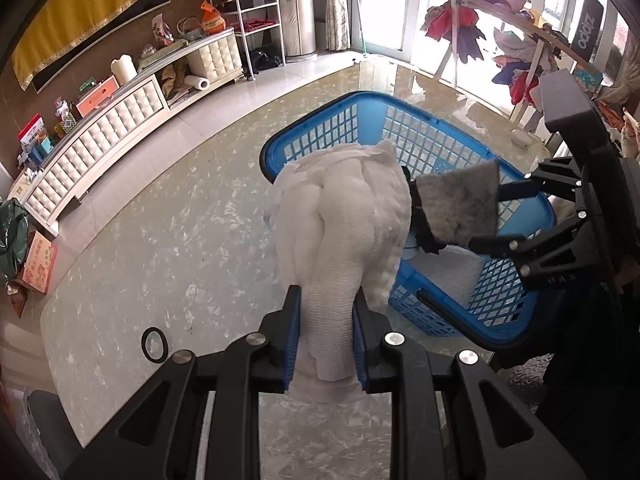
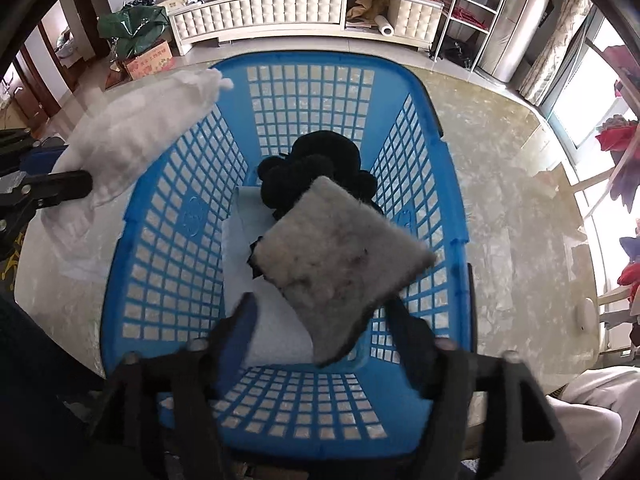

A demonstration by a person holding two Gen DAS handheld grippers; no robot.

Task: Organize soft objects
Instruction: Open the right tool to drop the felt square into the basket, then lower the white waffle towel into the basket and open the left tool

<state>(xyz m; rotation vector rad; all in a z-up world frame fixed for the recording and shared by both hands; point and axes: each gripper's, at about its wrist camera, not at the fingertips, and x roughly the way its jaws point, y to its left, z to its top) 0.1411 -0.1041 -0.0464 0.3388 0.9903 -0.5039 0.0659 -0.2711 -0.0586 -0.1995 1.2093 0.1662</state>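
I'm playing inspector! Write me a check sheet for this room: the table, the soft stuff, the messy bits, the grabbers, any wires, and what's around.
Surface: glossy marbled table; a black ring lies on it.
Job's things: blue basket on the table holds a black fuzzy item and a white cloth. A white gauze cloth and a grey pad are held in the air.
Clutter: nothing else seen on the table near the basket.
Grippers: left gripper shut on the white gauze cloth; right gripper over the basket, blurred, its jaws apart around the grey pad.
Cables: nothing seen.
Surroundings: white cabinet with boxes, wire shelf, clothes rack.
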